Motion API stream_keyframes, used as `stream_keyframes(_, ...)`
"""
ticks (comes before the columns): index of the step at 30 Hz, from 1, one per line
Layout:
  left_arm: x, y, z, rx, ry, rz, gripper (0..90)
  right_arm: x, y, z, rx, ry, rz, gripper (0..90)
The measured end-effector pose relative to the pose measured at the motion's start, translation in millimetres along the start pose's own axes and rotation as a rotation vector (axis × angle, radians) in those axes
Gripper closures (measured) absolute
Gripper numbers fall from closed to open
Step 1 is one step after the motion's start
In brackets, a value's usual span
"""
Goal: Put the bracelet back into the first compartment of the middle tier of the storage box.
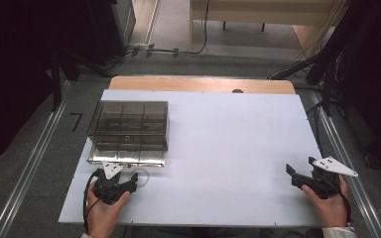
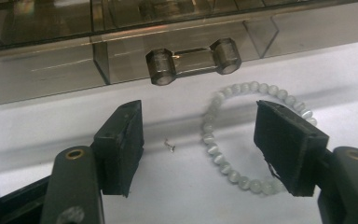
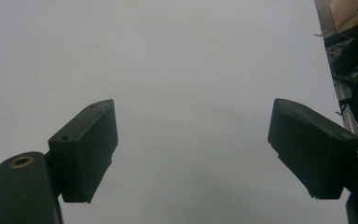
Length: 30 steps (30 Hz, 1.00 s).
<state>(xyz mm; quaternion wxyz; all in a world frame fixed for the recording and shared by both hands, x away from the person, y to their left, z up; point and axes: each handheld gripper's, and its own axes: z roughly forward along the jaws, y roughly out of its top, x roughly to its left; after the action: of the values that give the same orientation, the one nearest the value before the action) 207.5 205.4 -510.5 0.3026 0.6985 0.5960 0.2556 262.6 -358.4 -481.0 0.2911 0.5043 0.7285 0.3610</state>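
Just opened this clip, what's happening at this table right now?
A person sits at a white table with a two-jaw gripper in each hand. The left gripper is open, just in front of a smoky clear compartment box, its jaws set either side of a pale bead bracelet lying on the table below the box's drawer handle. Nothing is gripped yet. The right gripper is open too, over bare table near the right edge, holding nothing.

A pale beaded bracelet [image 2: 242,140] lies flat just before the smoky transparent drawer box [image 1: 128,130], handle [image 2: 193,61] facing it.
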Motion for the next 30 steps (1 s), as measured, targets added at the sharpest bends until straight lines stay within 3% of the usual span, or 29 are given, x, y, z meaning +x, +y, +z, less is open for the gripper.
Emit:
stream_keyframes(23, -1.2, -1.5, 1.1, 0.004, -0.002, 0.024, 48.6, 0.4, -0.2, 0.8, 0.003, 0.001, -0.006, 14.1)
stream_keyframes(25, -2.9, -1.7, 0.9, 0.001, -0.008, 0.042, 56.9, 0.2, -0.3, 0.8, 0.005, -0.001, -0.008, 14.0)
stream_keyframes(30, -4.6, -1.8, 0.8, -0.001, -0.026, 0.054, 64.4, 0.3, -0.3, 1.0, 0.005, -0.002, -0.009, 14.0)
